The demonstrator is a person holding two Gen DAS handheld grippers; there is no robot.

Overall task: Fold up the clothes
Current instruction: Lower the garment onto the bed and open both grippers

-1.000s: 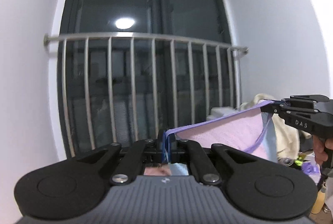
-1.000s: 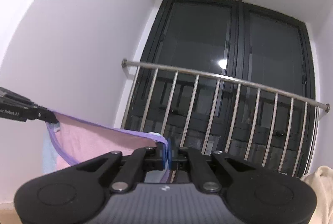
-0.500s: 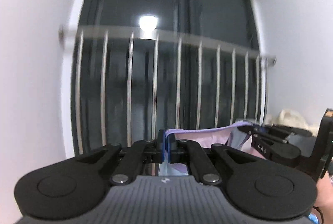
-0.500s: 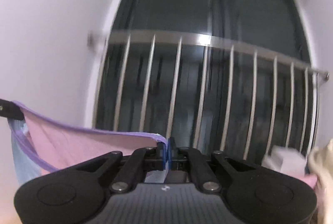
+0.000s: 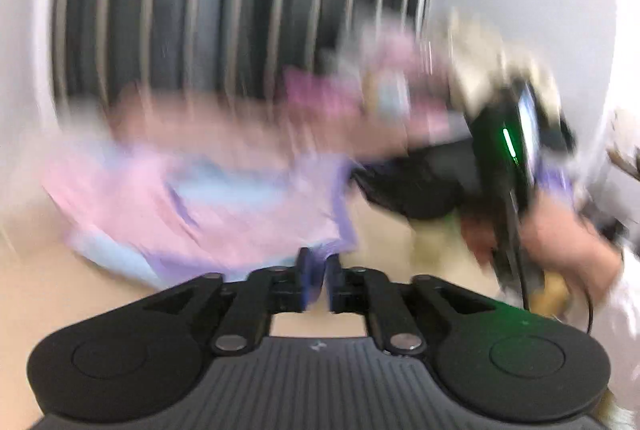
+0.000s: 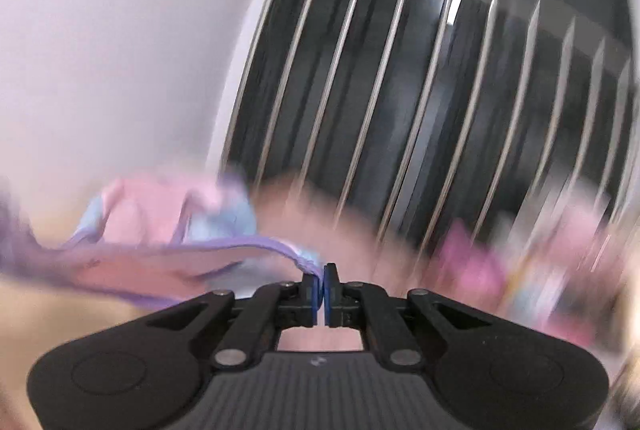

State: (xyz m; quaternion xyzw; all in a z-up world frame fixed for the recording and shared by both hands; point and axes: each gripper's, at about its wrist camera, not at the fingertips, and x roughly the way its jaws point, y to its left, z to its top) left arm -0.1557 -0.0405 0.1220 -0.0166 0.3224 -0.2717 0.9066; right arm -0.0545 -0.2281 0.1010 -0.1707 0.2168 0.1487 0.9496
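Left claw (image 5: 318, 266) has just been spreading, empty; right claw (image 6: 322, 276) pinches the pink garment's (image 6: 160, 262) hem.

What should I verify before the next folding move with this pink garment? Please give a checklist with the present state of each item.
1. Left gripper released: ok. Its jaws have just been opening; a gap shows, and the garment edge lies at the tips, not pressed.
2. Right gripper released: not ok. It is shut on the garment's purple hem.
3. Garment resting on the table: ok for the part in the left wrist view.
4. Garment flat, no wrinkles: cannot tell, too blurred.
5. Other clothes behind kept apart from it: cannot tell.
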